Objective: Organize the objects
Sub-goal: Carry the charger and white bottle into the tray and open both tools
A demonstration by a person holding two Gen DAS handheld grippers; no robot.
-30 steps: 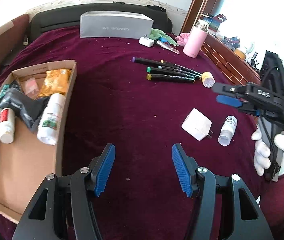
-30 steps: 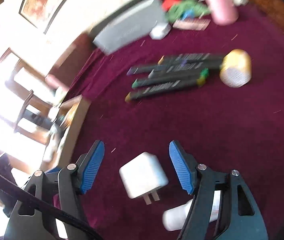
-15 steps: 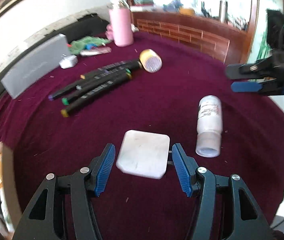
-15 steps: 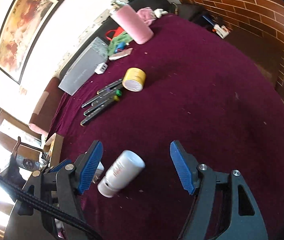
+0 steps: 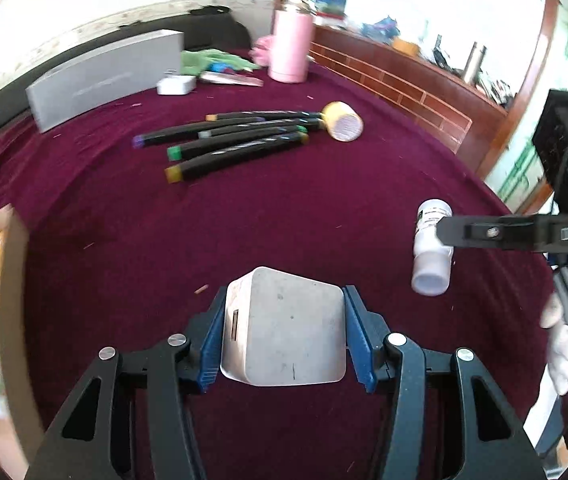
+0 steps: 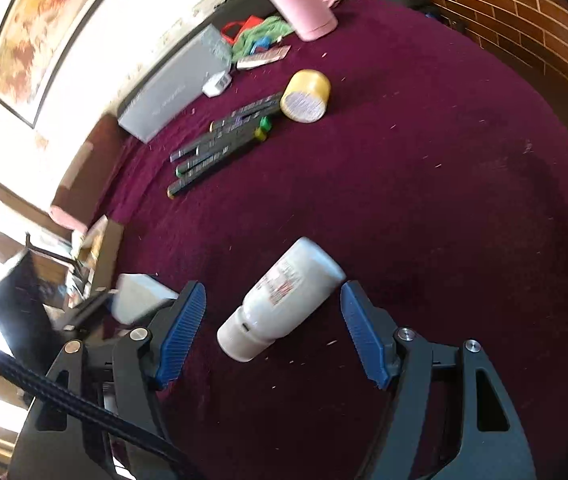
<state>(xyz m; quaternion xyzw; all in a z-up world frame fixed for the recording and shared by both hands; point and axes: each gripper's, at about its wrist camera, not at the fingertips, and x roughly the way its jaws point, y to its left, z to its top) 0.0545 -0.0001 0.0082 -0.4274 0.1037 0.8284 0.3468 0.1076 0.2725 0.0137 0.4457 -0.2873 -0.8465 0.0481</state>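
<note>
Left wrist view: the left gripper (image 5: 284,332) has its ribbed blue pads (image 5: 358,340) against both sides of a white power adapter (image 5: 284,328), a smooth, rounded-cornered plastic block with a slot on its left face; the jaws are closing on it at 6 o'clock of the frame. The block sits over a deep maroon cloth (image 5: 284,216), matte and flecked with lint. At 3 o'clock, a small white plastic bottle (image 5: 431,256) lies on its side, partly crossed by a black finger of the right gripper (image 5: 484,234).

Right wrist view: the right gripper (image 6: 273,332) stands apart, pads clear of the bottle, which lies tilted between them at 6 o'clock, printed label up, cap end toward the camera.

At 12 o'clock of the left view lie several black markers (image 5: 235,140) with coloured end caps, roughly parallel, beside a yellow cylindrical container (image 5: 343,122) on its side. Farther back stand a pink tumbler (image 5: 291,50) and a long grey box (image 5: 103,76). A cardboard box edge (image 5: 11,248) shows blurred at 9 o'clock.
</note>
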